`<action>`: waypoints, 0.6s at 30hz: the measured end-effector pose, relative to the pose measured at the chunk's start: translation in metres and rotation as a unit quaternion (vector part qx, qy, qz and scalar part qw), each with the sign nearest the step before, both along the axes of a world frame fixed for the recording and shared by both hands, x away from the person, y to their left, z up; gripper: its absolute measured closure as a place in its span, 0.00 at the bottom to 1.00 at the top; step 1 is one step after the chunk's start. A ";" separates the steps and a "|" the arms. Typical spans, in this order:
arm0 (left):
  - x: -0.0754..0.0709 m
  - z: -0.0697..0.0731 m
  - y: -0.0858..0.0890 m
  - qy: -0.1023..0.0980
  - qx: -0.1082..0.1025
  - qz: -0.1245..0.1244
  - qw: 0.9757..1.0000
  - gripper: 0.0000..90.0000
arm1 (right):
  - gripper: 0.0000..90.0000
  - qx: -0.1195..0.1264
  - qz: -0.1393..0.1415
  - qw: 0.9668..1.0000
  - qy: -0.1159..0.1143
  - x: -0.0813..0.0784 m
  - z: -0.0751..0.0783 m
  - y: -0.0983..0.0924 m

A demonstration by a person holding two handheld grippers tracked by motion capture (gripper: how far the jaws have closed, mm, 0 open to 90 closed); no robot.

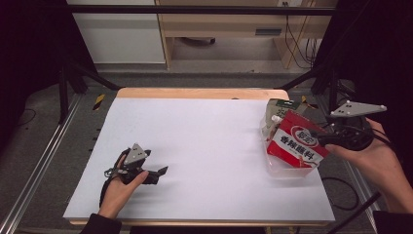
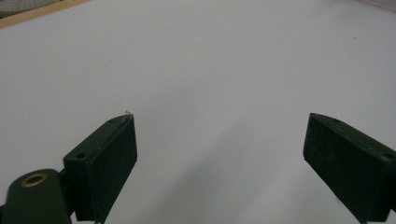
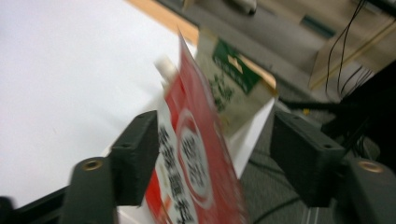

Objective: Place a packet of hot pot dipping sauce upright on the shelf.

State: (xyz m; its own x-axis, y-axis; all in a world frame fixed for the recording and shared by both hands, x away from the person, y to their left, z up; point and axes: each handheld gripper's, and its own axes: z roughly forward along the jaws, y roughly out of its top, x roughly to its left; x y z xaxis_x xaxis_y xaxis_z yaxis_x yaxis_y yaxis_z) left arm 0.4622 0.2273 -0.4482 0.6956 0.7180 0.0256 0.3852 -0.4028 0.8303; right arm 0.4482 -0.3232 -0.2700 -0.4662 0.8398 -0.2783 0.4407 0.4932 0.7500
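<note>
Now the right gripper (image 3: 215, 158), jaws wide around the red sauce pouch (image 1: 297, 142) standing in the clear tray (image 1: 287, 169) at the worktop's (image 1: 204, 141) right edge, should withdraw straight back without tipping it; the left gripper (image 2: 219, 154) rests wide open, empty.

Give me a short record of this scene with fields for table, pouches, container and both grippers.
table: white sheet on a wooden top
red pouch: standing tilted in the container, between the right jaws
green pouch: behind the red one
container: clear tub at the table's right edge
left hand-held gripper: open, nothing between its jaws, low over the sheet
right hand-held gripper: open, jaws either side of the red pouch, right pad clear of it
</note>
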 end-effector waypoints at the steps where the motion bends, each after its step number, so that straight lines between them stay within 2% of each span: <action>1: 0.000 0.000 0.000 0.000 0.000 0.001 1.000 0.11 | 0.33 0.003 0.004 1.000 -0.010 -0.002 0.003 0.006; 4: 0.000 0.000 0.001 -0.001 0.000 0.002 1.000 0.11 | 0.29 0.011 0.022 0.999 -0.032 -0.008 0.006 0.027; 10: 0.000 0.001 0.003 -0.002 0.002 0.005 1.000 0.11 | 0.24 0.027 0.053 0.997 -0.051 -0.016 -0.002 0.068; 13: 0.000 0.001 0.003 -0.003 0.002 0.007 1.000 0.10 | 0.21 0.035 0.067 0.996 -0.050 -0.020 -0.012 0.088; 18: 0.000 0.000 0.004 -0.003 0.004 0.012 1.000 0.09 | 0.19 0.030 0.087 0.995 -0.042 -0.025 -0.036 0.121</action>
